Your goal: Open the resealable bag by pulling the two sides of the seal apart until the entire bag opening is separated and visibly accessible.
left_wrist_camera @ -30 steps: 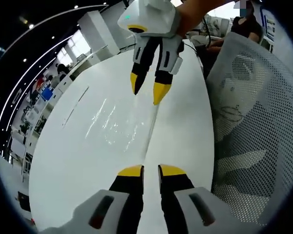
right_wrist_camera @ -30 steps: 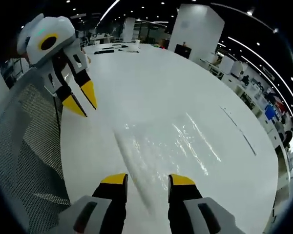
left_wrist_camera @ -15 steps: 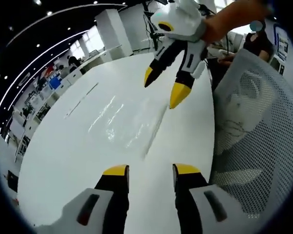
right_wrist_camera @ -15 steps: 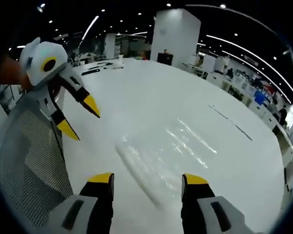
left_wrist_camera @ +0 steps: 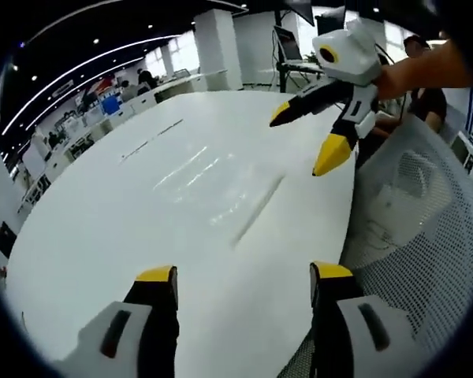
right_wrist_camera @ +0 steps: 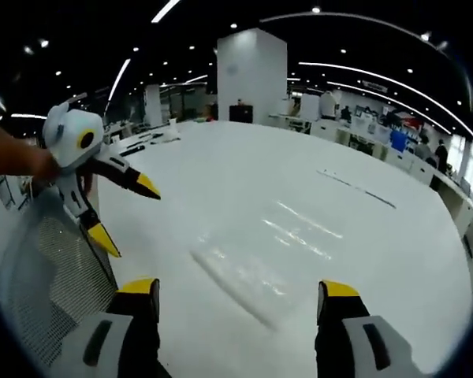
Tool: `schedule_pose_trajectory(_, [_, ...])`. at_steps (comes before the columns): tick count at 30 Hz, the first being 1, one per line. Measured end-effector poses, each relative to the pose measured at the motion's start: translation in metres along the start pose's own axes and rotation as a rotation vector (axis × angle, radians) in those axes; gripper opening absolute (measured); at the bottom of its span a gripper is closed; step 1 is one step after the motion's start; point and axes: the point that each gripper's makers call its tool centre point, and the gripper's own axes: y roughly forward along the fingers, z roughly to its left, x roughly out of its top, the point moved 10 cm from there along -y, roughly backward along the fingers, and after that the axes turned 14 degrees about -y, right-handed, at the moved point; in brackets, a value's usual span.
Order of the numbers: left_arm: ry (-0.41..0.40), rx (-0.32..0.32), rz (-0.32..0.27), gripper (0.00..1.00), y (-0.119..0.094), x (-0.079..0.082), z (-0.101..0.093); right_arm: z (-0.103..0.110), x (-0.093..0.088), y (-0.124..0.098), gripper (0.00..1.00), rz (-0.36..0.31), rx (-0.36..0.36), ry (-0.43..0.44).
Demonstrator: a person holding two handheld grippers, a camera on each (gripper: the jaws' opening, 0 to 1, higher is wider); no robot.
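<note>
On white table (left_wrist_camera: pixel 102 228), clear bag (left_wrist_camera: pixel 229 193) flat and untouched, left gripper (left_wrist_camera: pixel 244 276) and right gripper (right_wrist_camera: pixel 240 287) fingers spread wide, both holding nothing

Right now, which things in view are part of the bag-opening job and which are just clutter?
Job:
- clear resealable bag, flat on the table
- left claw, open
- right claw, open

Just about:
- white table
- mesh chair
- dark strip farther along the table
</note>
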Motion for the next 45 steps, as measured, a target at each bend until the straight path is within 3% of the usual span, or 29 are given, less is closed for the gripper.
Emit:
schedule_pose_trajectory(8, [-0.026, 0.040, -0.008, 0.86, -0.011, -0.013, 0.000, 0.013, -0.013, -0.012, 0.90, -0.032, -0.034, 0.072])
schedule_pose_trajectory(16, [-0.039, 0.046, -0.032, 0.89, -0.019, -0.020, -0.005, 0.024, -0.011, -0.023, 0.94, -0.059, -0.077, 0.091])
schedule_pose_trajectory(19, [-0.045, 0.042, -0.048, 0.89, -0.019, -0.024, -0.007, 0.028, -0.013, -0.025, 0.96, -0.039, -0.085, 0.028])
schedule_pose_trajectory(24, [0.001, 0.055, -0.078, 0.88, -0.017, -0.029, -0.014, 0.033, -0.014, -0.027, 0.95, -0.062, -0.112, 0.062])
schedule_pose_trajectory(28, [0.028, 0.055, -0.060, 0.89, -0.014, -0.030, -0.017, 0.036, -0.019, -0.027, 0.95, -0.054, -0.118, 0.069])
schedule_pose_trajectory(35, [-0.023, 0.035, -0.056, 0.95, -0.018, -0.034, -0.009, 0.036, -0.025, -0.026, 0.92, -0.042, -0.128, 0.061])
schedule_pose_trajectory(40, [-0.090, 0.055, -0.065, 0.99, -0.017, -0.042, -0.003, 0.036, -0.029, -0.025, 0.93, -0.030, -0.136, 0.071])
schedule_pose_trajectory(45, [-0.098, 0.067, -0.057, 0.98, -0.012, -0.046, -0.003, 0.033, -0.032, -0.026, 0.94, -0.033, -0.175, 0.075])
